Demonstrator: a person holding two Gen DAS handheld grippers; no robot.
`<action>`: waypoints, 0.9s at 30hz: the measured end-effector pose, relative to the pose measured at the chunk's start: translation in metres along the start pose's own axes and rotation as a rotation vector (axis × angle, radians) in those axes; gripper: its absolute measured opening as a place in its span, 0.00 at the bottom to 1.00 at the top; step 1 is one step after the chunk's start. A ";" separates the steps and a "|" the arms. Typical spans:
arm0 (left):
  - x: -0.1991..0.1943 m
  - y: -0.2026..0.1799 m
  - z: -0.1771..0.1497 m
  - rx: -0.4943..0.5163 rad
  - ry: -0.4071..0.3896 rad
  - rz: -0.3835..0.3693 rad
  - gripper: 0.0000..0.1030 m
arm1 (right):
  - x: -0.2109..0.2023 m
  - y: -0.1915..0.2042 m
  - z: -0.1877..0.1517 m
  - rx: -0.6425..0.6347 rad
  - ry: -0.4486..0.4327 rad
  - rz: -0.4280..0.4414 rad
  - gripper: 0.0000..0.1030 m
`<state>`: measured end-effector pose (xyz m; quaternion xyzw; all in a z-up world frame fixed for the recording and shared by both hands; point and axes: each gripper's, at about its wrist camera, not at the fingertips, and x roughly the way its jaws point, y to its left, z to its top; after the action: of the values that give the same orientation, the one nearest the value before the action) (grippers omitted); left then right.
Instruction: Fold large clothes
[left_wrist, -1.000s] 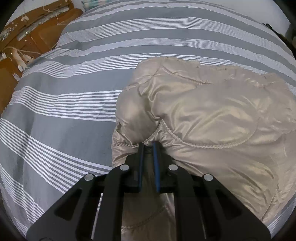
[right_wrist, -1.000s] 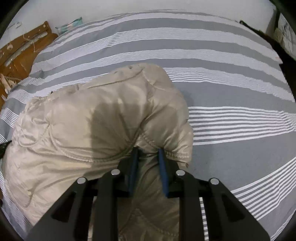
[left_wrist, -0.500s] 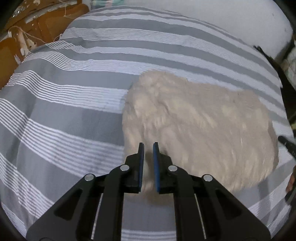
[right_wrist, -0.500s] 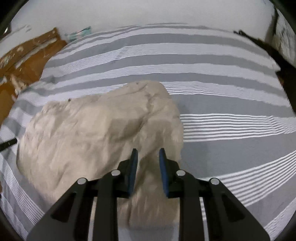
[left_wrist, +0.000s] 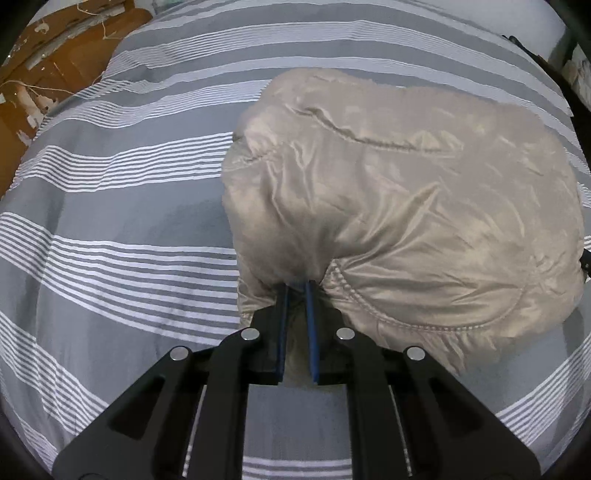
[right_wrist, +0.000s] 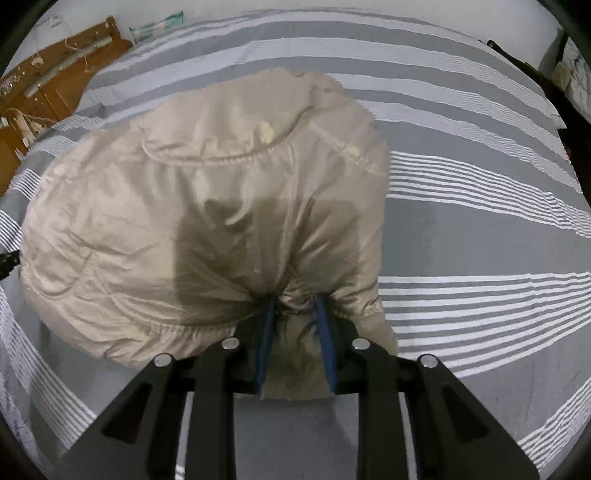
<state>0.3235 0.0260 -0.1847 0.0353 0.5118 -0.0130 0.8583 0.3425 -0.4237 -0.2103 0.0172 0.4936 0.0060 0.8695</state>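
Note:
A shiny beige padded jacket (left_wrist: 406, 206) lies bunched on the grey-and-white striped bed cover (left_wrist: 110, 229). My left gripper (left_wrist: 296, 286) is shut on the jacket's near left edge, with fabric pinched between its blue pads. In the right wrist view the jacket (right_wrist: 207, 206) fills the middle and left. My right gripper (right_wrist: 293, 301) is shut on its near right edge, with a thick fold between the pads and a flap hanging below. The fingertips of both grippers are buried in fabric.
The striped bed cover (right_wrist: 480, 229) spreads on all sides of the jacket. A brown wooden headboard or cabinet (left_wrist: 48, 62) stands at the far left, also seen in the right wrist view (right_wrist: 44, 85). Dark furniture (right_wrist: 569, 85) edges the far right.
Both grippers lifted the jacket quickly half a second ago, with motion blur, and now hold its near edge lower and closer again. The jacket looks more bunched and turned than one second ago.

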 end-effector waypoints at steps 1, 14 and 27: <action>-0.005 0.003 -0.005 -0.012 0.000 -0.009 0.08 | 0.004 -0.001 0.002 0.013 0.004 0.008 0.22; -0.038 -0.003 -0.008 -0.032 -0.052 0.021 0.22 | -0.025 -0.006 0.003 0.020 -0.050 0.016 0.25; -0.069 -0.006 -0.003 -0.062 -0.163 0.063 0.93 | -0.074 -0.030 0.009 0.057 -0.195 0.029 0.91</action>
<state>0.2875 0.0193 -0.1256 0.0238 0.4390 0.0270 0.8977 0.3119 -0.4560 -0.1434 0.0497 0.4061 0.0029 0.9125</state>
